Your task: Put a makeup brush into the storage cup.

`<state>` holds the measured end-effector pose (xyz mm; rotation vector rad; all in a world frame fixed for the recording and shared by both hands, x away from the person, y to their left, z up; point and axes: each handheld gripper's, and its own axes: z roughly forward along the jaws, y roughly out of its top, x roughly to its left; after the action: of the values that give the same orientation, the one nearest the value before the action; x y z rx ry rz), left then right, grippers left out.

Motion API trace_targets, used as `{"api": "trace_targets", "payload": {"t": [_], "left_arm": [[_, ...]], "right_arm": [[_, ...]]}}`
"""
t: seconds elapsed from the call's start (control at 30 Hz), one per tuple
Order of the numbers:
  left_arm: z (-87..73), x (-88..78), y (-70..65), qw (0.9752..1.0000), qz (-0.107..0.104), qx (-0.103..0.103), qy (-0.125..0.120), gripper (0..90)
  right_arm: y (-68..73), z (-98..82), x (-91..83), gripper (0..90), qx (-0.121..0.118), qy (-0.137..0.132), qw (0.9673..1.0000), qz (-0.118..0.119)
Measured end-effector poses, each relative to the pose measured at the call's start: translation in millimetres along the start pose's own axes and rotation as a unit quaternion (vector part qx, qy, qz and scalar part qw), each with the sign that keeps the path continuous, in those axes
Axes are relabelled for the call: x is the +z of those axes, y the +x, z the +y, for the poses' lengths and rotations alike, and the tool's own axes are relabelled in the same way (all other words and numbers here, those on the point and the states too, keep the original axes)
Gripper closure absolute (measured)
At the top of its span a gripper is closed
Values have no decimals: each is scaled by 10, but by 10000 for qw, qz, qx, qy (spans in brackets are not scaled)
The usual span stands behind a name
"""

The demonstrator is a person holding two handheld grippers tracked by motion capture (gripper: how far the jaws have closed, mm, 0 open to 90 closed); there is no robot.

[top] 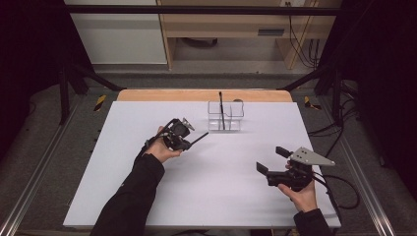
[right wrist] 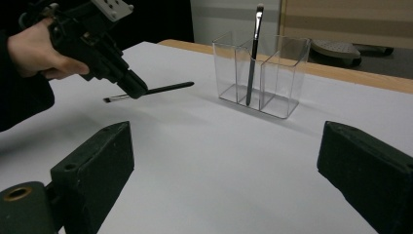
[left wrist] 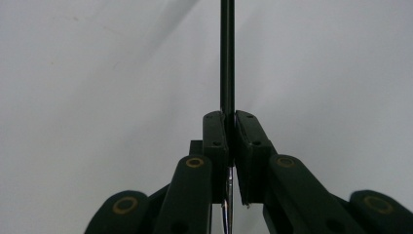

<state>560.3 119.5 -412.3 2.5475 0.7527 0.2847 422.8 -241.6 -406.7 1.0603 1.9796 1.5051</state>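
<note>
Two grippers over white table [top: 147, 206]: left gripper [top: 189, 142] clamped on thin black brush [right wrist: 160, 89], held level just above table, near clear organizer [top: 225, 117]; right gripper [top: 271, 160] gaping, holding nothing, well apart

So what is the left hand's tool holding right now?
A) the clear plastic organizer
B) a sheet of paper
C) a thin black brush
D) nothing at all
C: the left gripper has its fingers shut on a thin black brush, lifted off the white table, while the clear plastic organizer stands apart.
</note>
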Motion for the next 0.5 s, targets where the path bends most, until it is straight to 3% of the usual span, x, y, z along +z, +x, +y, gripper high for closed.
{"api": "trace_targets", "payload": {"t": [0.33, 0.5], "left_arm": [[-140, -266, -264, 9985, -153, 431, -298, 842], [-182, -368, -361, 9973, -228, 564, -418, 842]], "right_arm": [[80, 17, 58, 69, -183, 206, 9996, -83], [131, 38, 103, 62, -145, 224, 9996, 17]]}}
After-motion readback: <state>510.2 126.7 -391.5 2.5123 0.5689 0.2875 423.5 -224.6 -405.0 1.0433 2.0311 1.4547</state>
